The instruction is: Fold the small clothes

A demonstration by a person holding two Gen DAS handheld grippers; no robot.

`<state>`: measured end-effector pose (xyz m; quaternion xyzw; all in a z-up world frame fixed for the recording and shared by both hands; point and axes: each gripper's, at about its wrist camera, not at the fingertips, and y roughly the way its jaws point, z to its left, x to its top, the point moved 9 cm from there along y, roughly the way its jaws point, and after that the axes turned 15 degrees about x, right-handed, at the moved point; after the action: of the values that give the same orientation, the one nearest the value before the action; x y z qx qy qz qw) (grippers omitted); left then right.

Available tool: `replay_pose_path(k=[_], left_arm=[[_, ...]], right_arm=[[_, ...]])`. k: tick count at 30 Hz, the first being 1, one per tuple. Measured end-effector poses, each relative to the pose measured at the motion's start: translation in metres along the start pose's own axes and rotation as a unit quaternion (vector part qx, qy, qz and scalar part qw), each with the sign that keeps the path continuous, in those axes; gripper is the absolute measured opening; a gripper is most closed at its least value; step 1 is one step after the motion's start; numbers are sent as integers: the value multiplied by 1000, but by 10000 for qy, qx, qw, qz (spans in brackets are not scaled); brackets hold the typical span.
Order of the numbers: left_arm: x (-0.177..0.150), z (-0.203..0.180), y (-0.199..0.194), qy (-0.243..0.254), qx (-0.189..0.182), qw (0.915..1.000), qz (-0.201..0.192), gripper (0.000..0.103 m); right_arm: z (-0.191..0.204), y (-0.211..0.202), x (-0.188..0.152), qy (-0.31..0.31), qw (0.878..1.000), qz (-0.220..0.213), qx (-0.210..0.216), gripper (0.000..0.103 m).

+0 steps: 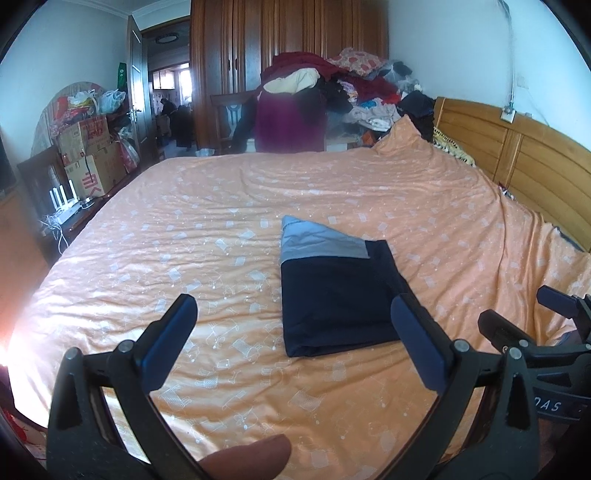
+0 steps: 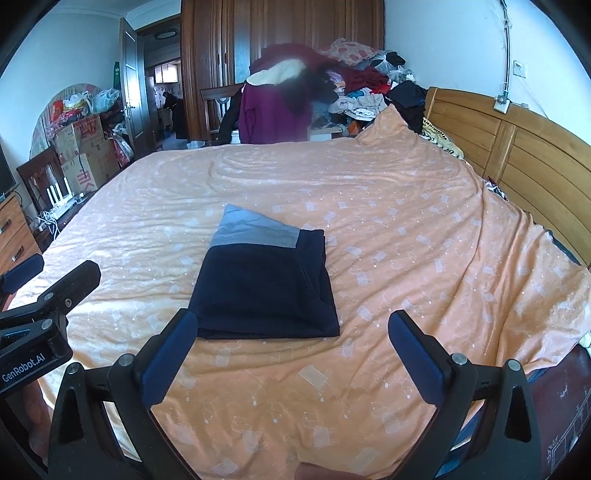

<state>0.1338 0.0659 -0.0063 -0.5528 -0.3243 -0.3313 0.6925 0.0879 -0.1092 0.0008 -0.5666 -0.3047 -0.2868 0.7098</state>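
Observation:
A small dark navy garment with a grey band (image 1: 332,295) lies folded into a flat rectangle on the orange bedspread (image 1: 221,229). In the right wrist view the same folded garment (image 2: 264,291) rests just beyond the fingertips. My left gripper (image 1: 295,325) hovers over the bed's near part, open and holding nothing, with the garment near its right finger. My right gripper (image 2: 291,339) is open too, the fold's near edge close to its left finger. Each gripper shows at the edge of the other's view: the right gripper (image 1: 546,325) and the left gripper (image 2: 51,280).
A heap of clothes (image 1: 347,85) is piled behind the bed's far edge, before a wooden wardrobe (image 1: 288,33). A wooden headboard (image 1: 524,162) runs along the right. Cardboard boxes (image 1: 88,155) and bags crowd the left side by an open door (image 1: 166,85).

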Motion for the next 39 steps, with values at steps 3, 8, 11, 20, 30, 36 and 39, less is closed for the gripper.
replay_pose_path(k=[3,8,11,20,30,36,39], left_arm=[[-8,-1,14,110,108,9998,88,103],[-41,13,73,233,528,9971,487,103],[-66,35,120,242,850,9924,851,103],[-123,79,231,213,1416,9728,1823,103],[-148,69,246,87,1299,9728,1915,103],[-149,71,252,148,1378,9735,1822,103],[-147,75,258,168,1392,9733,1817,103]], right_arm=[[-4,14,-7,10,9999,109,-24,103],[-34,70,-42,151,9981,574,-178,103],[-68,123,-76,159,9935,1046,-428,103],[-147,199,-121,606,9856,1495,-511,103],[-155,213,-135,529,9942,911,-232,103],[-156,219,-133,532,9946,863,-214,103],[-156,218,-133,527,9948,848,-212,103]])
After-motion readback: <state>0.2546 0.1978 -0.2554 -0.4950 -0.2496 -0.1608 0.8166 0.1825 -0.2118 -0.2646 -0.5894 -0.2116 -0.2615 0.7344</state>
